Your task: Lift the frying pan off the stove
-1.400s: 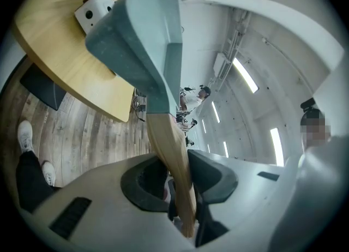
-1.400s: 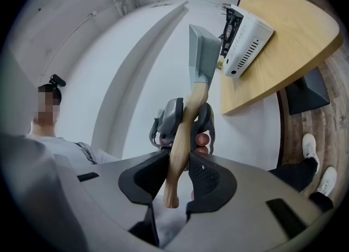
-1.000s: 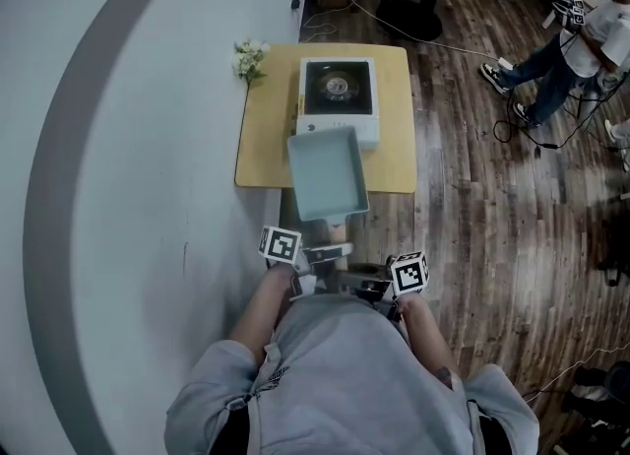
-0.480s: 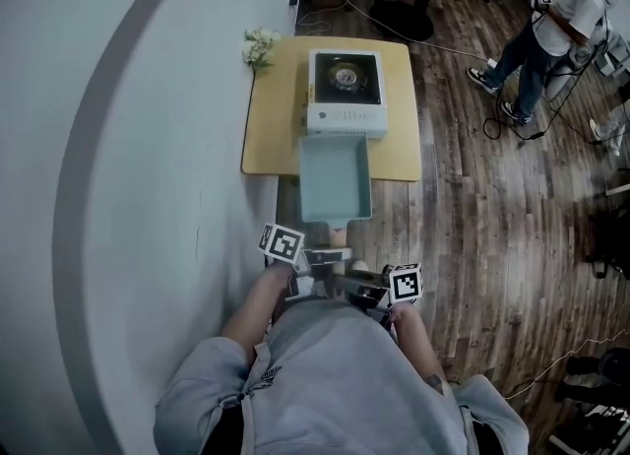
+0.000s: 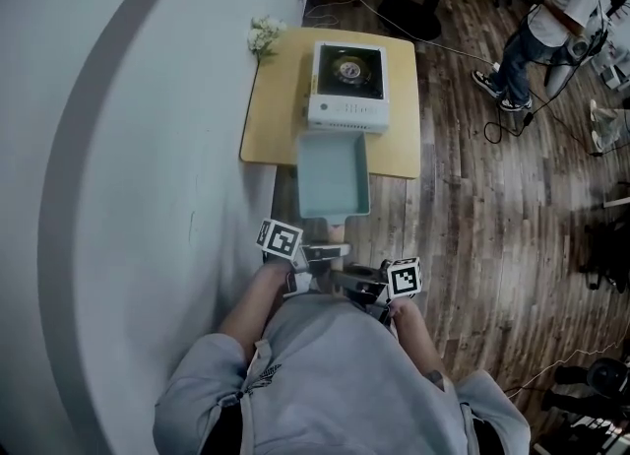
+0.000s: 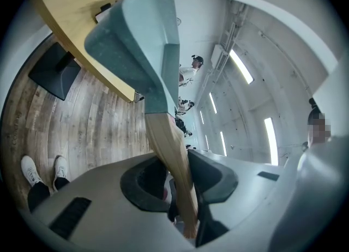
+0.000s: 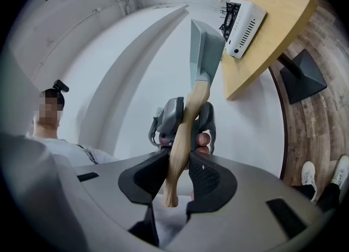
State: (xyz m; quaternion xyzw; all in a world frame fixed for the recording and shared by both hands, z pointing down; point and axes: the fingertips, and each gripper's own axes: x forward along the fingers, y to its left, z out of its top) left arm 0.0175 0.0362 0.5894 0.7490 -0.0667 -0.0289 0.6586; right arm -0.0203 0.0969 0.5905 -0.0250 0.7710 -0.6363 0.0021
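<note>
The frying pan (image 5: 333,175) now hangs clear of the stove (image 5: 347,86), out ahead of both sets of jaws. Its far rim sits just short of the stove's front panel and its body is over the near edge of the table (image 5: 276,118). 1 second ago the pan's far corner overlapped the front of the stove and the pan sat skewed. Since then it has drawn back toward the jaws and squared up, and a gap now shows between pan and stove. I judge the lift itself done: nothing rests on the stove top, and what remains is carrying the pan or setting it down.

The left gripper (image 6: 177,183) has its 2 jaws pressed onto the wooden handle (image 6: 170,153), held apart only by the thickness of the wood, and the handle runs forward from them to the pan. The right gripper (image 7: 175,177) clamps the same handle at its free end in the same way, with the left gripper just beyond its jaws. Neither grip appears to have altered across the 3 head views.
</note>
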